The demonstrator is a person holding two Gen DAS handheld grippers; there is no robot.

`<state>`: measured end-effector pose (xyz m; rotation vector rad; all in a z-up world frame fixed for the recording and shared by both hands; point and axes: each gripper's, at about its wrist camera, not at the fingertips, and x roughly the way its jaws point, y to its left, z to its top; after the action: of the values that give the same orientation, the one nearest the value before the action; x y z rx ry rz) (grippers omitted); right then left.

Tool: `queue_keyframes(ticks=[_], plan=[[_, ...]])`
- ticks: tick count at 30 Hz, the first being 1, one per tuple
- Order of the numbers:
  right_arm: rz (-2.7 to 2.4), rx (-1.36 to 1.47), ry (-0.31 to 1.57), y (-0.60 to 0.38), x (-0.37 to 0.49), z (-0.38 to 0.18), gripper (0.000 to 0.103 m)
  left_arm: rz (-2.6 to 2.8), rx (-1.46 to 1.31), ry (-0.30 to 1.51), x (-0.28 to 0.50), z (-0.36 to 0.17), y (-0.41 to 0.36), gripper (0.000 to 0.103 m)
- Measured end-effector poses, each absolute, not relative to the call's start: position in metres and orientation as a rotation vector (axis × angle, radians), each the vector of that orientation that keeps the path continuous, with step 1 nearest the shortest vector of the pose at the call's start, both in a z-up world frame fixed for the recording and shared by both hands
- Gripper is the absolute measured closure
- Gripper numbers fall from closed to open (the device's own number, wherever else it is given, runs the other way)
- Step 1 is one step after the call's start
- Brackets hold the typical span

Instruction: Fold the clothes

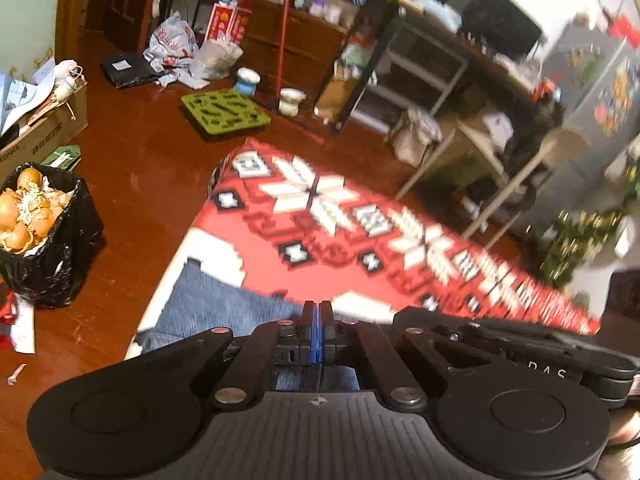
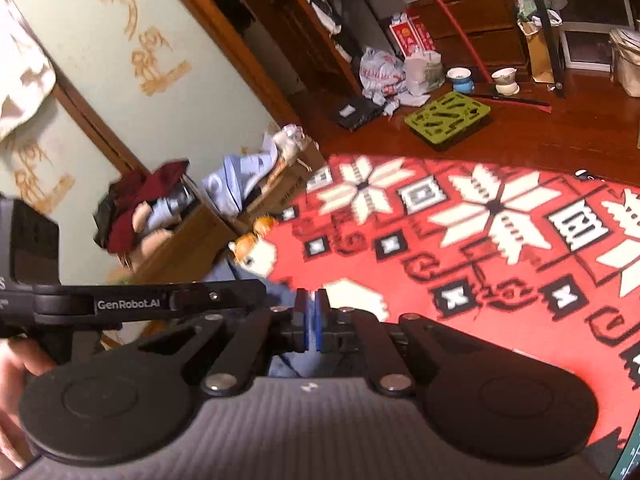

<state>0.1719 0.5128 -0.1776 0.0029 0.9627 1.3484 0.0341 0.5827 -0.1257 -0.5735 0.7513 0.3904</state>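
Left gripper (image 1: 316, 307): jaws closed, blue pads pressed flat together; whether cloth is pinched between them cannot be told from the left wrist view; tips poised over blue denim garment (image 1: 224, 304). Right gripper (image 2: 311, 295): jaws all but closed, a thin slit between blue pads; any grip on fabric not discernible; tips directly above a fold of the same denim, seen below the fingers in the right wrist view.

Denim garment: spread on the near left corner of red patterned blanket (image 1: 360, 232), partly hidden beneath both grippers; blanket laid over a raised flat surface, white star motifs across it.

Surroundings, left wrist view: black-bagged bin (image 1: 44, 240) full of orange peel on wooden floor (image 1: 132, 152), well apart from the blanket edge; green perforated tray (image 1: 226, 111) on the floor beyond the blanket's far corner; cardboard box (image 1: 44, 128) against the wall. Right wrist view: person's hand (image 2: 16, 364) on the other gripper's handle at lower left; heap of clothes (image 2: 152, 204) beside the wall.
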Motion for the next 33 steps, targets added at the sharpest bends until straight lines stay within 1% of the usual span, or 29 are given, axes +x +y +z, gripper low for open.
queue_keyframes(ticks=[1,2,5,7,10,13,18,21,24,25,26,29,32,33], plan=[[1.338,-0.001,0.965,0.512,0.172,-0.181,0.100,0.402,-0.569,0.757,0.035,-0.130,0.584,0.102],[1.328,-0.004,0.968,0.510,0.173,-0.184,0.103,0.411,-0.572,0.757,0.035,-0.133,0.585,0.102],[1.289,0.036,0.979,0.505,0.182,-0.189,0.103,0.424,-0.607,0.725,0.035,-0.136,0.591,0.103],[1.258,0.045,0.978,0.503,0.186,-0.187,0.100,0.423,-0.607,0.684,0.033,-0.130,0.593,0.102],[1.282,0.081,0.965,0.502,0.185,-0.175,0.101,0.408,-0.611,0.619,0.026,-0.110,0.596,0.102],[1.346,0.089,0.951,0.508,0.175,-0.162,0.100,0.422,-0.569,0.638,0.020,-0.093,0.600,0.102],[1.436,0.082,0.977,0.527,0.152,-0.153,0.100,0.451,-0.537,0.714,0.000,-0.096,0.610,0.102],[1.461,0.077,1.025,0.538,0.139,-0.162,0.100,0.462,-0.559,0.739,-0.007,-0.112,0.617,0.103],[1.463,0.042,1.065,0.548,0.126,-0.175,0.100,0.456,-0.585,0.725,-0.007,-0.125,0.621,0.103],[1.452,0.047,1.080,0.550,0.125,-0.181,0.100,0.456,-0.587,0.720,-0.005,-0.127,0.622,0.103],[1.439,0.052,1.095,0.551,0.125,-0.187,0.103,0.457,-0.593,0.717,-0.004,-0.130,0.623,0.102],[1.405,0.116,1.127,0.549,0.134,-0.199,0.103,0.462,-0.597,0.713,0.002,-0.134,0.626,0.102],[1.374,0.123,1.111,0.549,0.137,-0.198,0.103,0.473,-0.576,0.715,0.008,-0.132,0.625,0.103],[1.369,0.112,1.080,0.547,0.136,-0.190,0.100,0.474,-0.572,0.705,0.007,-0.129,0.625,0.103]])
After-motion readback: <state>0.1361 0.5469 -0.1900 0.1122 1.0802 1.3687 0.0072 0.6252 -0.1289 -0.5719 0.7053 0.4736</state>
